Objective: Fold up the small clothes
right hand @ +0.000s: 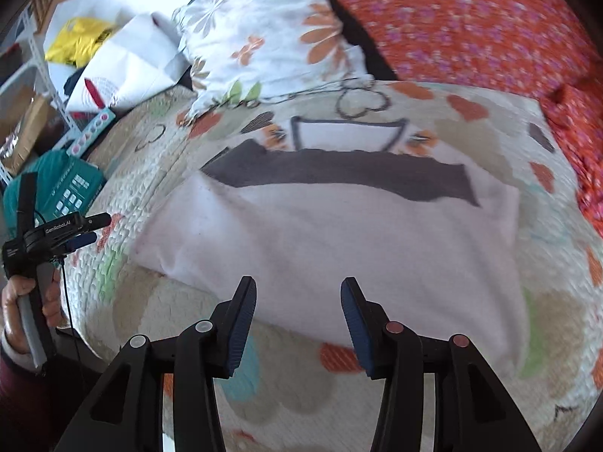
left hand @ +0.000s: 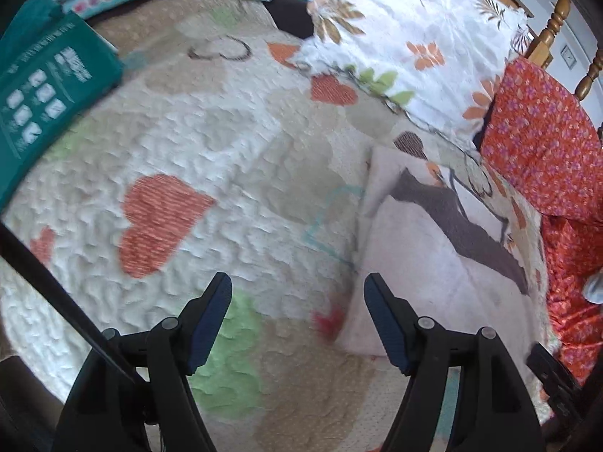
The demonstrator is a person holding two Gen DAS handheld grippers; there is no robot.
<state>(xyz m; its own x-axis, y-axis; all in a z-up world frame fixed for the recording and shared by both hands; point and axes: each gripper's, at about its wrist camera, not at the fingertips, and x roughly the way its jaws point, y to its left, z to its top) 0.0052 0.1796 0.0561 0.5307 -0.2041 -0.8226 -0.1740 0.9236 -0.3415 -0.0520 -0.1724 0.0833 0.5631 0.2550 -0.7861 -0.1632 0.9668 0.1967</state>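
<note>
**Both grippers released above the quilt; garment lies flat**

1. Quilt point(right hand: 433, 395): a cream bedspread with orange hearts and green patches fills most of both views.
2. Orange floral fabric point(right hand: 471, 26): occupies the upper right of the right wrist view.
3. White garment point(right hand: 331, 248): lies flat on the quilt at the centre of the right wrist view, with a dark grey band point(right hand: 339, 173) across its far edge. In the left wrist view it sits at the lower right (partly blurred).
4. Flowered pillow point(right hand: 264, 37): rests at upper centre, beyond the garment.
5. Teal package point(left hand: 41, 94): lies at the left edge of the left wrist view.
6. Right gripper point(right hand: 298, 301): at lower centre, fingers spread apart, holding nothing, over the garment's near edge.
7. Left gripper point(left hand: 297, 293): at lower centre, fingers spread wide, holding nothing, over bare quilt just left of the garment.
</note>
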